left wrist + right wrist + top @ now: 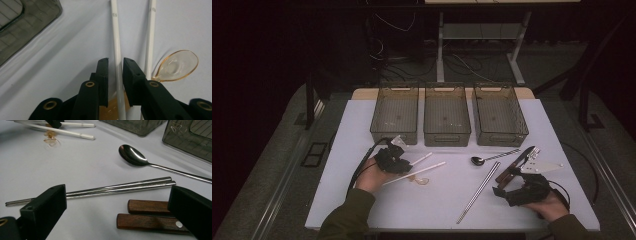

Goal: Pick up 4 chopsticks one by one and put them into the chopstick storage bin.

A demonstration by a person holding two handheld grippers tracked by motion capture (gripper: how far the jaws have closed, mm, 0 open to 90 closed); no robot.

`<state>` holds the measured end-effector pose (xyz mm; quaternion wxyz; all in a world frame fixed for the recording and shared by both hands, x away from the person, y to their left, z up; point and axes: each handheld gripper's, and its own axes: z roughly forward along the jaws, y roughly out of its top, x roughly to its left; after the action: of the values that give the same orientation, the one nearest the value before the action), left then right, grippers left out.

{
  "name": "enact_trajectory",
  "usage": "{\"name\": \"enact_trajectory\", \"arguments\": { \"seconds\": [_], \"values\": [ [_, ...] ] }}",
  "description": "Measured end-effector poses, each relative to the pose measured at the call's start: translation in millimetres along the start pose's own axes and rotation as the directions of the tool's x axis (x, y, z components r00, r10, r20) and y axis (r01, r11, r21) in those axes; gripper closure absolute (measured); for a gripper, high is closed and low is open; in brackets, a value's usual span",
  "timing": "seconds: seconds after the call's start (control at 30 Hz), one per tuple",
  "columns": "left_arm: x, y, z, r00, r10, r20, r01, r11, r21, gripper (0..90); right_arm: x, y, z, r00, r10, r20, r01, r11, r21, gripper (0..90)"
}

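With our left tool nearly shut around one long white plastic chopstick beside the amber plastic spoon, it could roll free if pinched off-centre

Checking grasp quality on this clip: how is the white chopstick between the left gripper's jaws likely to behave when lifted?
The white chopstick looks straight and rigid, so it should probably lift without sagging. Its surface seems smooth and glossy, so it may slip or pivot between the left gripper jaws, which bracket it near one end. It looks round, so it would likely roll on the table if dropped.
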<state>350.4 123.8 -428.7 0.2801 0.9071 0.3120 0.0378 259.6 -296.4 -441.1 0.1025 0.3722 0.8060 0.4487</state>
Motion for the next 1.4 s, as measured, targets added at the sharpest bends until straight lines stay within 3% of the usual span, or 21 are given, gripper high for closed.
{"name": "enact_trajectory", "arguments": {
  "seconds": [0.53,1.07,1.4],
  "values": [
    [1.2,0.3,3.1,1.0000,0.004,-0.001,-0.004,1.0000,0.003,82.4,-0.4,0.1,-0.6,1.0000,0.000,0.003,0.000,1.000,-0.002,2.3],
    [1.9,1.1,0.1,0.9999,-0.008,-0.010,0.008,1.0000,-0.001,83.7,-0.3,0.1,-1.1,1.0000,0.005,0.003,-0.005,1.000,-0.003,2.3],
    [2.3,0.9,-9.3,0.9995,-0.029,-0.009,0.028,0.9975,-0.065,83.7,-0.2,0.1,-1.3,1.0000,0.006,0.004,-0.006,1.000,-0.004,2.3]
  ]
}}
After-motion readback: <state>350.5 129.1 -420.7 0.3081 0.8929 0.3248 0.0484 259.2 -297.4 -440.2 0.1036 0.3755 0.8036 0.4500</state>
